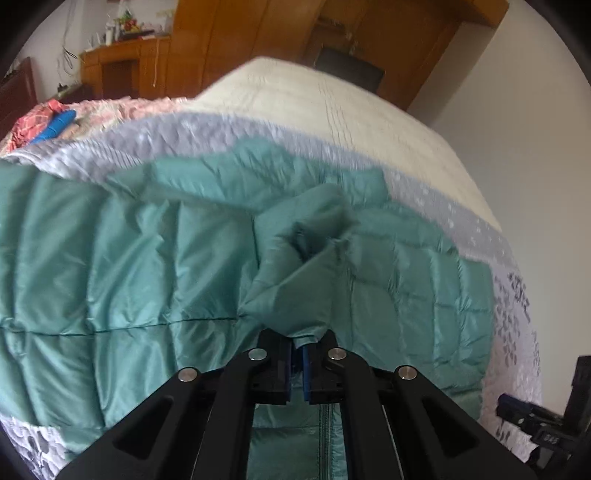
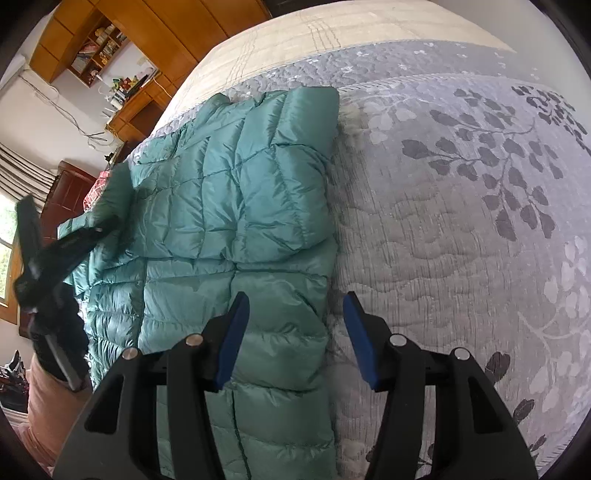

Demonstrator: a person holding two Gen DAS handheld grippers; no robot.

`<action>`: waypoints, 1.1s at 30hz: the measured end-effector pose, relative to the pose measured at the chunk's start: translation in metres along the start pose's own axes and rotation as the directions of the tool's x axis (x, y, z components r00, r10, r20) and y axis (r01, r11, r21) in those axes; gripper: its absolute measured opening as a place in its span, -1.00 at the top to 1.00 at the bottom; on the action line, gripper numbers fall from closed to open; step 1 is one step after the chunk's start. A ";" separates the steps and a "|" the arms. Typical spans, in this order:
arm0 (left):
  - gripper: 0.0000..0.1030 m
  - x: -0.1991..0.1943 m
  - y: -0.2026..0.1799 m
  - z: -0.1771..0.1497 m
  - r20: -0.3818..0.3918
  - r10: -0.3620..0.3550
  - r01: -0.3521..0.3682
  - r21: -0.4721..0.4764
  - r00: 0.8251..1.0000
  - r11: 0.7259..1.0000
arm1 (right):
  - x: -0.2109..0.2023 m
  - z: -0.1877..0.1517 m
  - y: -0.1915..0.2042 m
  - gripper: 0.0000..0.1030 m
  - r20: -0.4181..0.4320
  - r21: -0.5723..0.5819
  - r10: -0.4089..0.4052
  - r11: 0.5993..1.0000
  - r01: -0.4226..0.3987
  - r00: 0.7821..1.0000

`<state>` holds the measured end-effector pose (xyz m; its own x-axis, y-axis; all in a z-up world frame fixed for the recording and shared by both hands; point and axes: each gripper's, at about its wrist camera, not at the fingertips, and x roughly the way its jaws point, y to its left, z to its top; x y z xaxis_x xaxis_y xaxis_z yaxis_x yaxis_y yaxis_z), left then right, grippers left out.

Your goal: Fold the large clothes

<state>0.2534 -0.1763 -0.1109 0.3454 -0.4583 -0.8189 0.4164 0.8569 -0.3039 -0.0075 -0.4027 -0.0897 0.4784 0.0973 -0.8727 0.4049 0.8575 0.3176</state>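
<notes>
The left gripper (image 2: 55, 258) is motion-blurred at the right wrist view's left edge, and the jacket (image 2: 229, 206) runs off the bottom.

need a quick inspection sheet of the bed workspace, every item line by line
surface: grey leaf-print quilt over a cream bed cover
job's things: teal puffer jacket spread flat, one sleeve folded across it
clutter: pink patterned bedding with a blue object on it at the far edge
grippers: left tongs shut on a bunch of jacket fabric; right tongs open above the jacket's edge
cables: wires on the wall by the desk
surroundings: wooden desk, wooden wardrobe, wall shelf
</notes>
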 end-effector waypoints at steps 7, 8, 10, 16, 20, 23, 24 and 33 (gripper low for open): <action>0.07 0.000 -0.011 -0.015 -0.096 -0.093 0.099 0.061 0.991 0.993 | 0.001 0.012 0.024 -0.03 0.001 -0.044 0.037 0.998 -0.037 0.999; -0.03 -0.009 -0.012 -0.018 -0.092 -0.118 0.125 0.065 0.989 0.990 | 0.001 0.015 0.029 -0.03 -0.001 -0.052 0.052 0.997 -0.052 0.999; -0.03 -0.028 -0.011 -0.024 -0.076 -0.140 0.147 0.087 0.987 0.985 | 0.004 0.023 0.043 -0.03 -0.010 -0.072 0.087 0.994 -0.088 0.996; -0.07 -0.098 0.044 -0.022 0.059 -0.009 0.010 -0.016 0.998 1.000 | 0.027 0.048 0.095 -0.13 -0.077 -0.142 0.175 0.973 -0.184 0.982; -0.19 -0.134 0.103 -0.012 0.115 0.222 -0.206 -0.133 0.968 0.969 | 0.052 0.065 0.133 -0.21 -0.143 -0.158 0.243 0.951 -0.265 0.959; -0.19 -0.138 0.145 -0.013 0.090 0.259 -0.235 -0.219 0.962 0.947 | 0.080 0.076 0.154 -0.26 -0.213 -0.128 0.301 0.935 -0.332 0.930; -0.19 -0.136 0.155 -0.015 0.076 0.254 -0.229 -0.240 0.964 0.943 | 0.094 0.079 0.159 -0.26 -0.240 -0.116 0.300 0.935 -0.334 0.923; -0.19 -0.124 0.163 -0.028 0.059 0.239 -0.217 -0.254 0.969 0.942 | 0.089 0.087 0.159 0.90 -0.224 -0.146 0.320 0.923 -0.356 0.921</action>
<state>0.2553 0.0271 -0.0723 0.4842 -0.2535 -0.8374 0.1036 0.9670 -0.2328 0.1676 -0.3019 -0.0846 0.3958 0.4771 -0.7847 0.0893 0.8304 0.5499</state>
